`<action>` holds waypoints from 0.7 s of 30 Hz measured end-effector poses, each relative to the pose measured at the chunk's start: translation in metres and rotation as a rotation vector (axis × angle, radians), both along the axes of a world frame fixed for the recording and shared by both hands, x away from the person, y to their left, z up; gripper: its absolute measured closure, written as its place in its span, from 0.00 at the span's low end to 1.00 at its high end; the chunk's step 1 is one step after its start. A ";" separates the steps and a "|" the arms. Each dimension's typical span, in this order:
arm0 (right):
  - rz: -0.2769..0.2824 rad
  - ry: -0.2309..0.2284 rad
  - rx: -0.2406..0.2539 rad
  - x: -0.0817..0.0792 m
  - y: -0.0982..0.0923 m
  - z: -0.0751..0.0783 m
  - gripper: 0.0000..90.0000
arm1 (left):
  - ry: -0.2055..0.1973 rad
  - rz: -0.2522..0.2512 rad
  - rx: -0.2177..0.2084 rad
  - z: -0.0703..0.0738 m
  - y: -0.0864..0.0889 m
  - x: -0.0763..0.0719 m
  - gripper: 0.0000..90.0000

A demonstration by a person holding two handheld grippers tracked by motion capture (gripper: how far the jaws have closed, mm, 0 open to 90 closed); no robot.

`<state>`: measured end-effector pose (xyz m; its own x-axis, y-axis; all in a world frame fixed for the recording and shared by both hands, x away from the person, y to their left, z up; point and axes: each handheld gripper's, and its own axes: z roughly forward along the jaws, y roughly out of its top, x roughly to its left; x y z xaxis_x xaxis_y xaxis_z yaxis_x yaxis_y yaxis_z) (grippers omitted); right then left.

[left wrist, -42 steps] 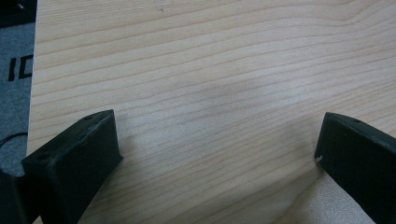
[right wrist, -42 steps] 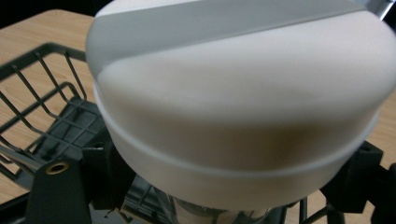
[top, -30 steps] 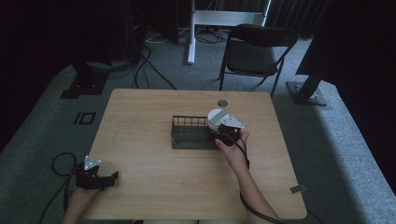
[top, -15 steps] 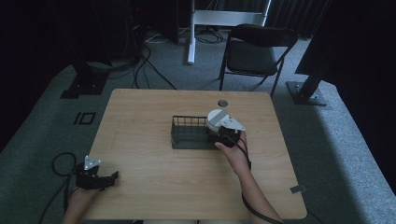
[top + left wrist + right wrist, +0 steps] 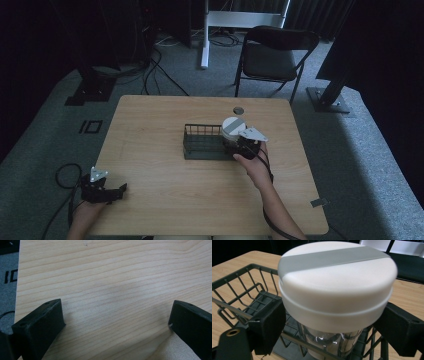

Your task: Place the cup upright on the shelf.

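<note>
My right tool [image 5: 332, 322] clamps the clear jar with a white, grey-striped lid [image 5: 337, 282] over the dark wire basket [image 5: 202, 142]; my left tool [image 5: 117, 191], at seven o'clock on the bench [image 5: 165, 200], gapes wide.

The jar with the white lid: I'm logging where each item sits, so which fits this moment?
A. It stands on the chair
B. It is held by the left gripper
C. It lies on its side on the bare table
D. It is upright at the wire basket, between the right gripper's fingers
D: the jar stands upright at the wire basket, with the right gripper and its black fingers on either side below the lid.
</note>
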<state>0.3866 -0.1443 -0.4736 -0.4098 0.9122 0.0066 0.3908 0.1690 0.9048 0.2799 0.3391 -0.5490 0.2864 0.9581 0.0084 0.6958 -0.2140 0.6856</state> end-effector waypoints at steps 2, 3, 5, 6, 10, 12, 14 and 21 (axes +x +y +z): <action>0.003 0.002 0.001 -0.001 -0.001 0.000 0.14 | 0.000 0.000 0.000 0.000 0.000 0.000 0.00; 0.002 0.001 0.002 -0.002 -0.001 0.000 0.14 | 0.000 0.000 0.000 0.000 0.000 0.000 0.00; 0.003 0.003 0.005 -0.004 -0.002 0.000 0.14 | 0.000 0.000 0.000 0.000 0.000 0.000 0.00; 0.004 0.006 0.008 -0.005 -0.003 -0.001 0.14 | 0.000 0.000 0.000 0.000 0.000 0.000 0.00; 0.007 0.001 0.008 -0.009 -0.008 0.000 0.14 | 0.000 0.000 0.000 0.000 0.000 0.000 0.00; 0.008 -0.001 0.008 -0.010 -0.009 0.000 0.14 | 0.000 0.000 0.000 0.000 0.000 0.000 0.00; 0.005 -0.003 0.008 -0.013 -0.017 -0.001 0.14 | 0.000 0.000 0.000 0.000 0.000 0.000 0.00; 0.005 0.006 0.006 -0.022 -0.029 -0.008 0.14 | 0.000 0.000 0.000 0.000 0.000 0.000 0.00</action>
